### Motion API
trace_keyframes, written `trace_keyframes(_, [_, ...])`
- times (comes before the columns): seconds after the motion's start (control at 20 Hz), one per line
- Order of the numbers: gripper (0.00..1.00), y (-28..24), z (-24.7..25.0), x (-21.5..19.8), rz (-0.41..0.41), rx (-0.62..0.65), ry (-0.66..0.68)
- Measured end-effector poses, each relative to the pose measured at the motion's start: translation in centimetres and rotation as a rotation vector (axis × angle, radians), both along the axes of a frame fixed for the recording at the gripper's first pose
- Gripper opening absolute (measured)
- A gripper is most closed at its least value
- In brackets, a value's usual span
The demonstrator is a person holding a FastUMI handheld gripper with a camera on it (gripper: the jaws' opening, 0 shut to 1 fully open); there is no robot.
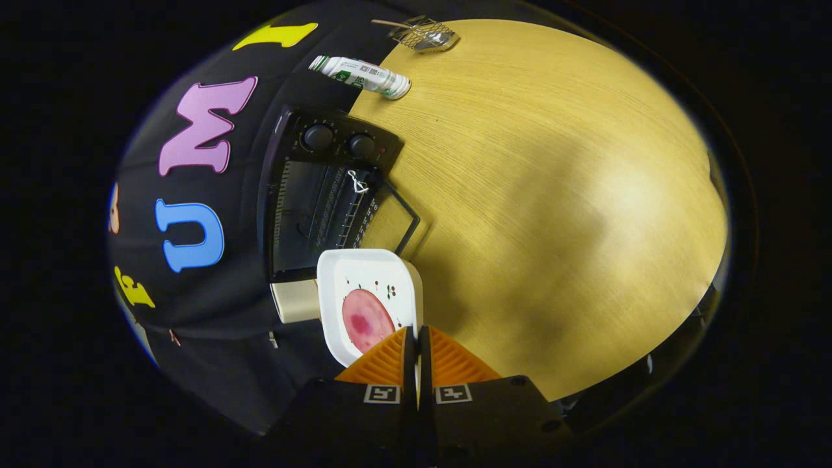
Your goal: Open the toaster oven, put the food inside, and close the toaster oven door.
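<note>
Matt wood-grain table (552,195); glossy white plastic-looking plate (338,273); matt black toaster oven (325,188); shiny metal mesh strainer (426,34); ribbed gripper (416,338) pads.

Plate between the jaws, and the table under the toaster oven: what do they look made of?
Plate: glossy white ceramic or melamine, judging by its smooth sheen and printed pattern; the gripper is shut on its rim. Table: light wood or laminate, with fine grain lines and a soft satin glare.

Gripper (416,335) fingers pinched on plate (369,300) rim just ahead of toaster oven (325,201), door (390,224) dropped open, cavity mouth unblocked; wide bare table (552,195) alongside; bottle (361,76) and wire rack (424,34) well beyond, clear of path.
</note>
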State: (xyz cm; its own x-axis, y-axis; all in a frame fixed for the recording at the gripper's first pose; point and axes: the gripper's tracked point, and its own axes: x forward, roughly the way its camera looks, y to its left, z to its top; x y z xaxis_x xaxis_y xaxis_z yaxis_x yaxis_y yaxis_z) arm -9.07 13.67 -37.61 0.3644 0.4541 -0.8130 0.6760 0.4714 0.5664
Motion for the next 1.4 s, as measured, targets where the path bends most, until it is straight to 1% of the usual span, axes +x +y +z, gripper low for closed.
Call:
trace_keyframes(0.3, [0.05,4.9,-1.1,6.5,-0.253,-0.027,-0.009])
trace_keyframes(0.5, [0.05,7.1,-2.2,10.6,-0.378,-0.050,-0.001])
trace_keyframes(0.8, [0.05,8.3,-4.9,16.0,-0.574,-0.088,0.008])
trace_keyframes(0.95, [0.05,8.9,-6.2,17.9,-0.644,-0.102,0.014])
trace_keyframes(1.05, [0.05,9.3,-6.9,18.9,-0.673,-0.114,0.017])
trace_keyframes(1.25, [0.05,10.0,-7.5,20.7,-0.683,-0.147,0.009])
trace_keyframes(1.4, [0.06,10.3,-7.7,21.5,-0.706,-0.132,0.011])
